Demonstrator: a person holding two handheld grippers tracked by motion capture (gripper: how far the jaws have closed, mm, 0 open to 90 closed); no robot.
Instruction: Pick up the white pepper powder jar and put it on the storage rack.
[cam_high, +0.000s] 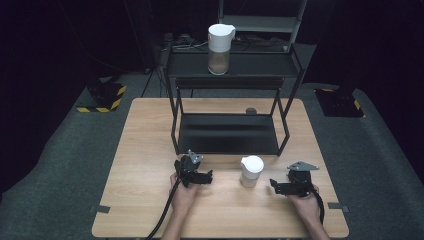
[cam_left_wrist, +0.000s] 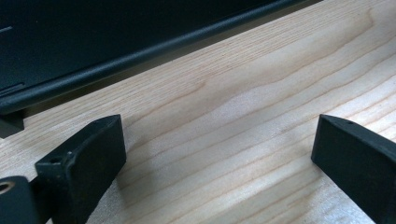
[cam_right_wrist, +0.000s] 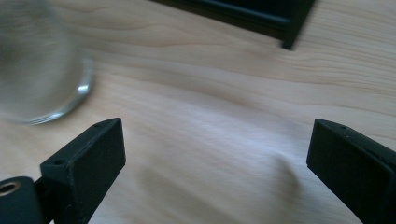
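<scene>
A small clear jar with a white lid (cam_high: 251, 171) stands on the wooden table (cam_high: 150, 150), between the two hands. To its left my left gripper (cam_high: 207, 176) points right toward it, apart from it. In the left gripper view this gripper (cam_left_wrist: 219, 154) is open, with bare wood between its jaws. My right gripper (cam_high: 274, 186) lies to the right of the jar and points left. In the right gripper view it (cam_right_wrist: 217, 154) is open and holds nothing, and the jar's glass base (cam_right_wrist: 32, 70) shows blurred at the upper left, outside the jaws.
A black two-level metal rack (cam_high: 227, 135) stands on the far half of the table, its lower shelf just behind the jar. On its top shelf sits a taller white-lidded jar (cam_high: 220, 48). A small dark round object (cam_high: 251, 110) lies behind the rack.
</scene>
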